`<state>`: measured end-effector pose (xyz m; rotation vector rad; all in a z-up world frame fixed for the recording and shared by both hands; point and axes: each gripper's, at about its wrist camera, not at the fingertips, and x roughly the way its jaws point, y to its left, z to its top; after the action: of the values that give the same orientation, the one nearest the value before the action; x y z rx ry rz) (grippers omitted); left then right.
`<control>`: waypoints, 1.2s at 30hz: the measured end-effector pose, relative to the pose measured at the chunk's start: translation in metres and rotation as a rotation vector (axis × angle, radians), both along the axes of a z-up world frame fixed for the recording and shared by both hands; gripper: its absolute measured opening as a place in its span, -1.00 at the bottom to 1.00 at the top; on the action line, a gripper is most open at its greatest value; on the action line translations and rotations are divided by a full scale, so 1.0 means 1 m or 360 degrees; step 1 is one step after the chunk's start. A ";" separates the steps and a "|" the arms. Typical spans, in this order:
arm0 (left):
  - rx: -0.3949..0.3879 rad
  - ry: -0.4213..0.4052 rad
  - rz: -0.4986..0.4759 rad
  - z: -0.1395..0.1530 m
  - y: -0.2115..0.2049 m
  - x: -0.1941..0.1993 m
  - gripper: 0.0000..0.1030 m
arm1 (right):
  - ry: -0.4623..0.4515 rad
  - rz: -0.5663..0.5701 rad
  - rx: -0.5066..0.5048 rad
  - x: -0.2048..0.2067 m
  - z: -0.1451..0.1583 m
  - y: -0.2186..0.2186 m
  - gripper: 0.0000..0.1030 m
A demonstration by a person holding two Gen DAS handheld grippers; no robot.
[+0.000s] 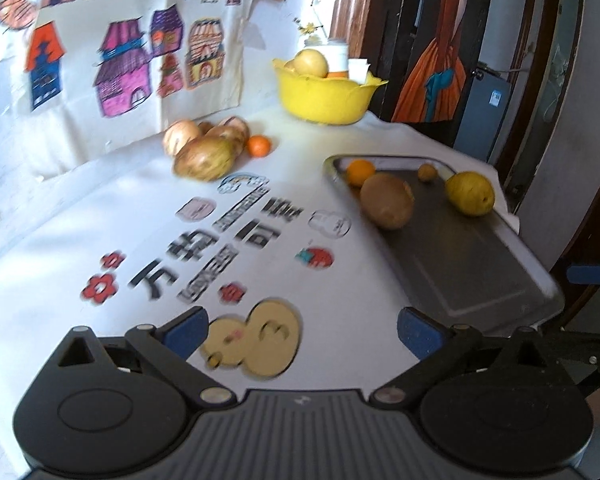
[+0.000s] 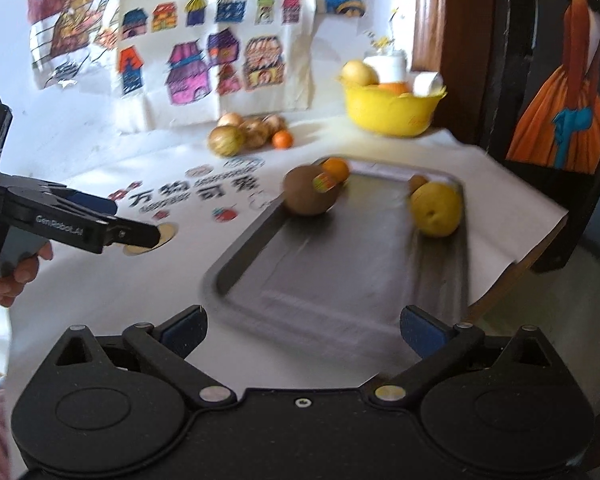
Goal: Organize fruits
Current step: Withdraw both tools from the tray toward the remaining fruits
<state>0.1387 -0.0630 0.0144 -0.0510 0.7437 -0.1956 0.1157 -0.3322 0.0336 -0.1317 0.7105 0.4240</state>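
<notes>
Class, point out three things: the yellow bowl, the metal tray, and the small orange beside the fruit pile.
yellow bowl [image 1: 320, 98], left wrist view, front wall.
metal tray [image 2: 340, 264], right wrist view, bare floor.
small orange [image 1: 259, 146], left wrist view, middle of its skin.

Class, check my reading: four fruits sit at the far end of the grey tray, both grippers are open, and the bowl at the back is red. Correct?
Not quite: the bowl is yellow, as the left wrist view shows. The rest holds: four fruits sit at the far end of the grey tray, and both the left gripper and right gripper are open.
</notes>
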 end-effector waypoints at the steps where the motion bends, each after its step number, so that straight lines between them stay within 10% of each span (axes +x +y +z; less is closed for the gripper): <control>1: 0.0003 0.0007 0.0004 -0.001 0.004 -0.003 0.99 | 0.0030 0.0013 0.0008 -0.003 0.000 0.005 0.99; 25: 0.0121 0.0049 0.0181 -0.001 0.104 -0.011 0.99 | 0.0250 0.0465 -0.0059 0.013 0.011 0.114 0.99; 36: 0.0169 -0.0144 0.0070 0.011 0.115 0.022 0.99 | -0.0048 0.0469 -0.0217 0.078 0.057 0.126 0.99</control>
<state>0.1610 0.0517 0.0258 0.0421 0.6611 -0.1156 0.1933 -0.2059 0.0911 -0.3736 0.6923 0.6537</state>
